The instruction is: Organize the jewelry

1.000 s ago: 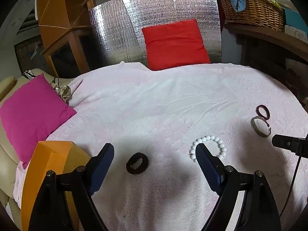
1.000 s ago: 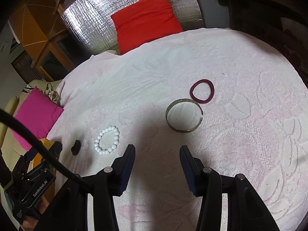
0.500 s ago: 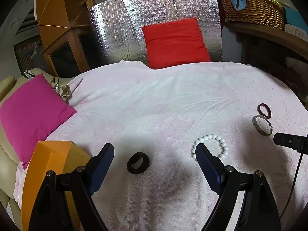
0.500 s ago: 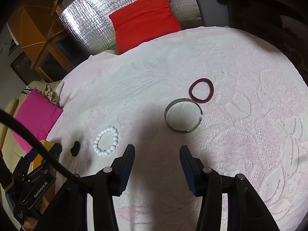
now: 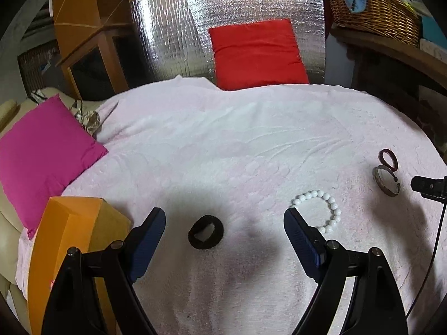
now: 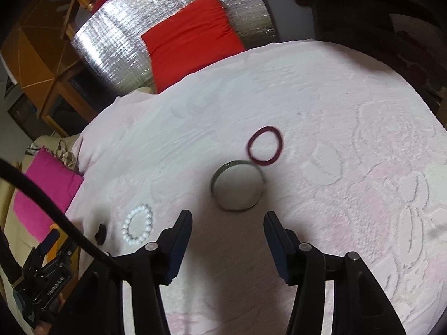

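We see a pale pink cloth (image 5: 223, 145) with a soft, raised pattern, matt all over. The bangle (image 6: 237, 186) looks like dull metal. The white beads (image 5: 321, 209) are smooth and glossy. The black band (image 5: 206, 232) seems a fuzzy fabric, the dark red band (image 6: 264, 146) a matt elastic. Behind them, the silver sheet (image 5: 223, 22) is shiny quilted foil, the basket (image 5: 374, 8) woven wicker, and the red cushion (image 5: 257, 53) plain cloth.

All on the blanket (image 5: 237, 145), referenced to the bead bracelet (image 5: 321, 209): scrunchie (image 5: 206, 236) to its left, metal bangle (image 5: 385, 180) to its right, thin hair band (image 5: 389, 158) just behind the bangle, touching it. Box (image 5: 69, 229) further left past the scrunchie, at the blanket edge. Two cushions (image 5: 257, 53) far behind and far left.
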### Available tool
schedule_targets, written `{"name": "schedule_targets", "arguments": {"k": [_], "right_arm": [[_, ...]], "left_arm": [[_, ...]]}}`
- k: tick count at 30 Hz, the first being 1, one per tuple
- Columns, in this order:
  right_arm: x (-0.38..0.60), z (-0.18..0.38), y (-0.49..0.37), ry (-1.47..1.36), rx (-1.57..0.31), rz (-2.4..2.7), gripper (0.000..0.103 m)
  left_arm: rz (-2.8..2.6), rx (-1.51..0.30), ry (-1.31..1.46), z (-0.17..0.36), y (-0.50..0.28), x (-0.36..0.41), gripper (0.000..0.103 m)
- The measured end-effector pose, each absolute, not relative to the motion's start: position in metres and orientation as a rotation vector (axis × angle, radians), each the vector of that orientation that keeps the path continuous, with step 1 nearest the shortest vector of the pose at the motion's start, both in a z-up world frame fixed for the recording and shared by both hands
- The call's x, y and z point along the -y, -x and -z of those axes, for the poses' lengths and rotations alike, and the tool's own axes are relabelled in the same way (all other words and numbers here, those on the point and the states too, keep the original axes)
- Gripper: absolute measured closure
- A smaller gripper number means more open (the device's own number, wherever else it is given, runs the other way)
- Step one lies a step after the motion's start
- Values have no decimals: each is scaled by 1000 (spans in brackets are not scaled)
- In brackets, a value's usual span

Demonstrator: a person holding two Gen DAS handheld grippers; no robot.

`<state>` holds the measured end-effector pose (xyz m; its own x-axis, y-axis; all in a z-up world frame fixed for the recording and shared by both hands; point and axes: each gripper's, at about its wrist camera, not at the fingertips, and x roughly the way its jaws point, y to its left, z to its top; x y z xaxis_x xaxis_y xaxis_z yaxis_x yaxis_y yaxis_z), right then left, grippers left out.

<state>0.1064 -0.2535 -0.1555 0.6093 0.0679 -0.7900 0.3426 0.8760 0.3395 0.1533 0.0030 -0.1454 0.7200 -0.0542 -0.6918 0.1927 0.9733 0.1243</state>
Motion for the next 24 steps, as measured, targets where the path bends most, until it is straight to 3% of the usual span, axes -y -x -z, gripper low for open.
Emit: {"name": "schedule_targets", "arguments": {"k": [10, 24], "right_arm": [[251, 170, -126, -395, -932, 224, 31], [235, 202, -158, -295, -971, 289, 28]], "left_arm": [[149, -864, -203, 163, -176, -23, 16], [187, -1031, -146, 194, -202, -55, 16]]}}
